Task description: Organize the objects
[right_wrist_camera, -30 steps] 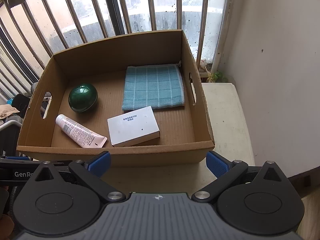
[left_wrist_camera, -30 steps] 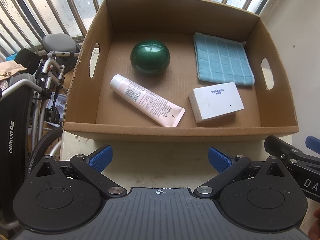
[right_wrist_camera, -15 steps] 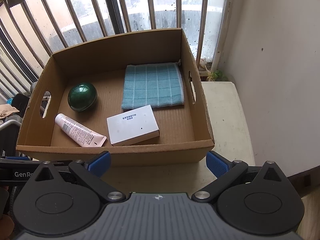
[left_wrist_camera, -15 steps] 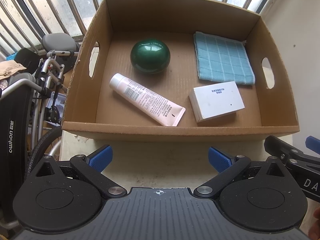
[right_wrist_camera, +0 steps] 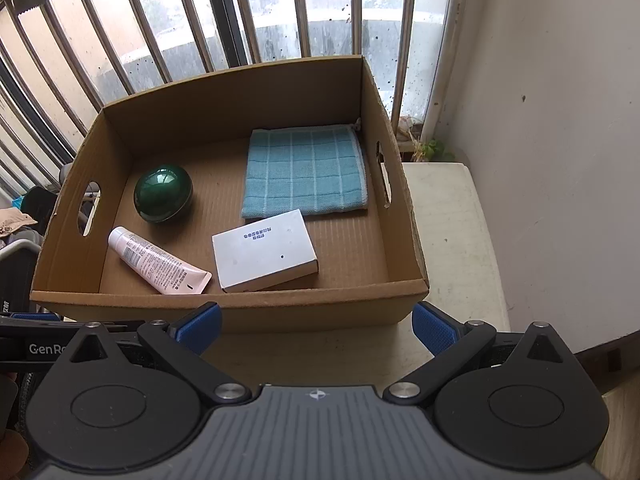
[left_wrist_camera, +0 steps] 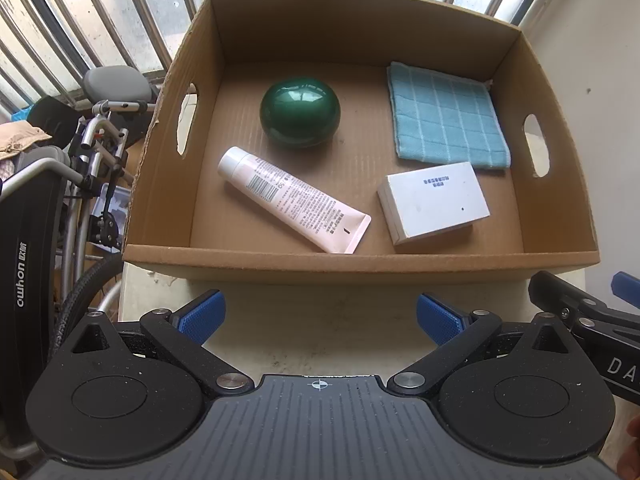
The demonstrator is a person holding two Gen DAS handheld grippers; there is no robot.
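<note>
An open cardboard box (left_wrist_camera: pixel 160 184) (right_wrist_camera: pixel 404 216) stands on a white table. Inside lie a shiny green ball (left_wrist_camera: pixel 300 112) (right_wrist_camera: pixel 163 193), a pink tube with a white cap (left_wrist_camera: pixel 292 200) (right_wrist_camera: pixel 156 262), a white carton (left_wrist_camera: pixel 434 202) (right_wrist_camera: pixel 264 256) and a folded blue checked cloth (left_wrist_camera: pixel 446 120) (right_wrist_camera: pixel 304 172). My left gripper (left_wrist_camera: pixel 320 316) is open and empty, in front of the box's near wall. My right gripper (right_wrist_camera: pixel 316 328) is open and empty, also just before the near wall. The right gripper also shows at the right edge of the left wrist view (left_wrist_camera: pixel 576 308).
The white table (right_wrist_camera: pixel 452 216) extends to the right of the box beside a white wall. Window bars (right_wrist_camera: pixel 280 12) stand behind the box. A folded wheelchair and a bicycle seat (left_wrist_camera: pixel 92 128) crowd the left side, beyond the table's left edge.
Both grippers have barely moved; the right wrist view has shifted very slightly so the box sits a little lower left. Nothing in the box has moved.
</note>
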